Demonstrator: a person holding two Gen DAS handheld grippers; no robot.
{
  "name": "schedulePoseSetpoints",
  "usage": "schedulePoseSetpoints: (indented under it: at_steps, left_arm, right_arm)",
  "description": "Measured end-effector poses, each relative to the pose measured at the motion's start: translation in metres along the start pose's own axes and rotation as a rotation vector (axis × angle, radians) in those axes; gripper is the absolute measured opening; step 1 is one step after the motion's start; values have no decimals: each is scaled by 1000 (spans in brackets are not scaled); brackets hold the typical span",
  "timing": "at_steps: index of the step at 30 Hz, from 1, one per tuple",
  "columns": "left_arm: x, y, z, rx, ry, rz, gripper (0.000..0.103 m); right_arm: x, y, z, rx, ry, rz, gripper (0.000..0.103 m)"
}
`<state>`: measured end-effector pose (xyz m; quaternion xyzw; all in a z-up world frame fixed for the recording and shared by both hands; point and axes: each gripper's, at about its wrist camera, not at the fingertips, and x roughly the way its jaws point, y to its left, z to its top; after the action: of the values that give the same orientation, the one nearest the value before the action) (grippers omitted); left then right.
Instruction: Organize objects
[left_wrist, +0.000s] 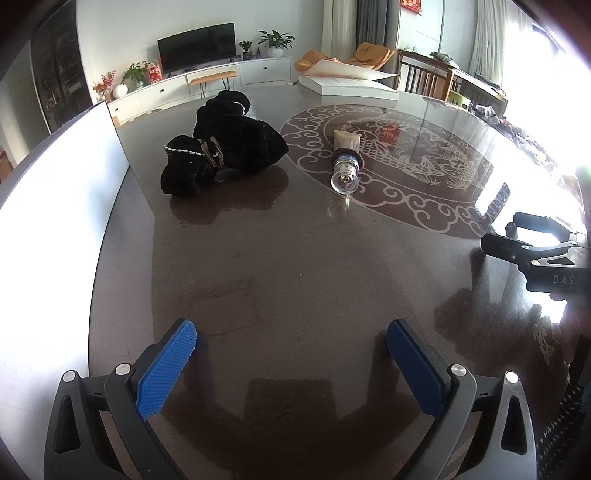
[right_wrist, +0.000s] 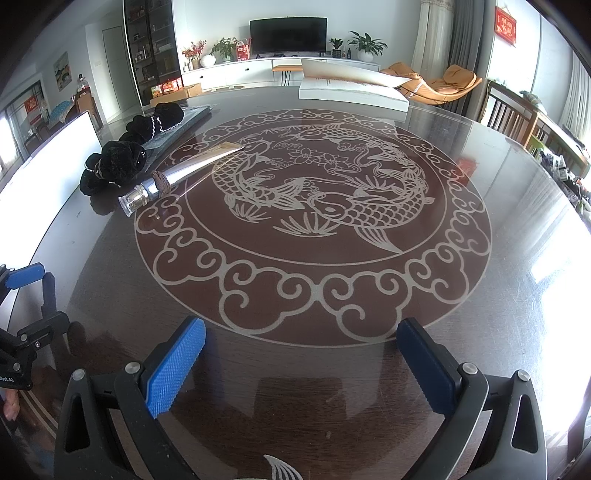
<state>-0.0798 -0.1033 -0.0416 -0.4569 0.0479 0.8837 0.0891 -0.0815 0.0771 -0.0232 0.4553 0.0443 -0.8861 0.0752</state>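
Blue-padded left tongs (left_wrist: 291, 350) and right tongs (right_wrist: 301, 354) gape wide, empty.

The right gripper (right_wrist: 301, 363) hangs low over a dark glossy round table (right_wrist: 517, 258), its blue-padded fingers (right_wrist: 175, 371) spread wide with nothing between them. Ahead, toward 12 o'clock, a pale koi-and-cloud medallion (right_wrist: 314, 225) fills the tabletop. At about 10 o'clock a silver squeeze tube (right_wrist: 184, 173) lies on its side, clear cap toward the camera, a brown band wrapped around its neck. Just beside it to the left sit black velvet scrunchies (right_wrist: 114, 162), some with small beads. The left gripper (right_wrist: 26, 306) shows at 9 o'clock. A flat white box (right_wrist: 354, 94) rests at the far edge, at 12 o'clock.
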Motion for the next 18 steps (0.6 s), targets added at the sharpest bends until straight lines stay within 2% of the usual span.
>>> schedulePoseSetpoints:
  at_steps: [3,5,8,11,13,16,17,18]
  left_arm:
    - [0,0,0,-3,-3,3,103]
    - [0,0,0,-3,-3,3,103]
    - [0,0,0,-3,-3,3,103]
    - [0,-1,0,-3,-3,3,103]
    - [0,-1,0,-2,-3,3,103]
    - [0,-1,0,-3,-3,4,103]
    - [0,-1,0,-3,-3,4,103]
    - [0,0,0,-3,-3,3,103]
  right_arm:
    - [1,0,2,-5,17,3,103]
    - [5,-1,11,26,74,8,103]
    - [6,4,38,157,55,132,103]
    - [20,38,77,174,60,202,103]
    - [36,70,104,126,71,198,102]
    - [71,107,129,84,141,150,98]
    - [79,115,131,69,155,128,96]
    - [81,121,132,43,142,91,87]
